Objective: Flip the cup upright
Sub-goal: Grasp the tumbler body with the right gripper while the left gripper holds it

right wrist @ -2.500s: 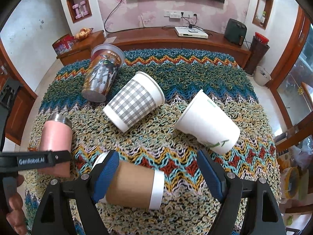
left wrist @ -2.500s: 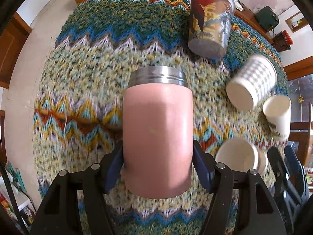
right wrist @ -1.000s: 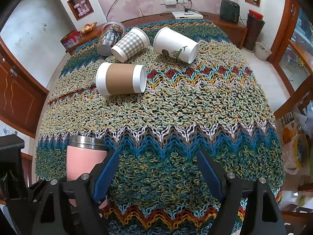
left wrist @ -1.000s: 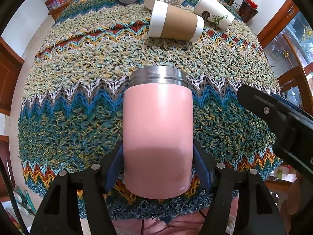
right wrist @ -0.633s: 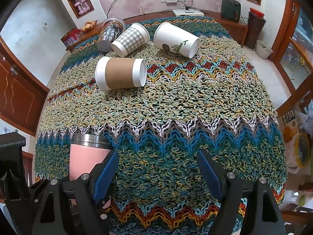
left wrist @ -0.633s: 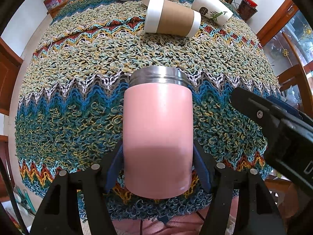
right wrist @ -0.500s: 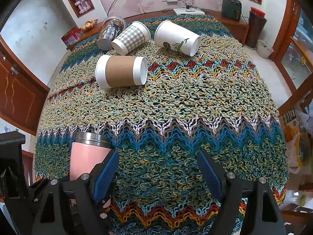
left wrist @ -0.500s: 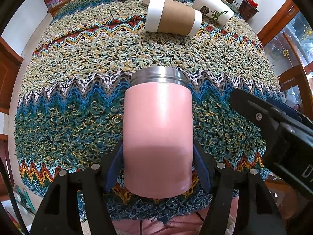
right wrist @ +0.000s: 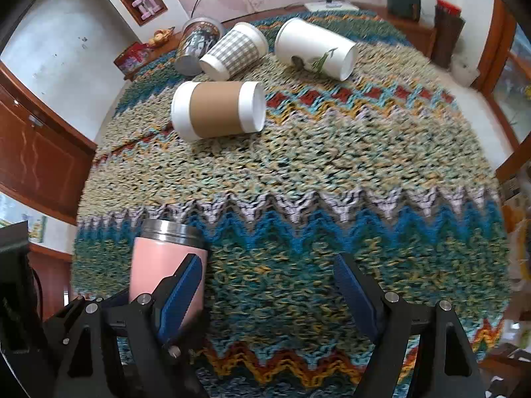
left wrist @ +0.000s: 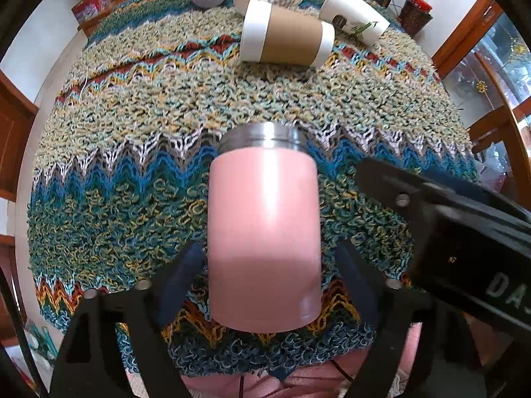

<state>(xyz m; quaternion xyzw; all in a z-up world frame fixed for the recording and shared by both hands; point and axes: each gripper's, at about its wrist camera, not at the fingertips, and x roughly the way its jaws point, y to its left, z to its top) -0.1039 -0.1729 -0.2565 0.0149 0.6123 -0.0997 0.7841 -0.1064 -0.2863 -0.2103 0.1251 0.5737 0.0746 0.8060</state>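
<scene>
Mid blanket open btwn near pink cup & far sleeve cup; other cups crowd far edge.

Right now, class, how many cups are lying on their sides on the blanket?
4. The picture cup lies far left, the checked cup beside it, the white leaf cup far right, and the brown-sleeved cup nearer. The pink cup stands upright.

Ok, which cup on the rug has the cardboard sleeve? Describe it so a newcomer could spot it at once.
Start at the zigzag knitted rug and look to its far end, where four cups lie on their sides. The sleeved cup is nearest the camera, in front of the checked cup. Only it has a plain brown band between two white ends.
</scene>
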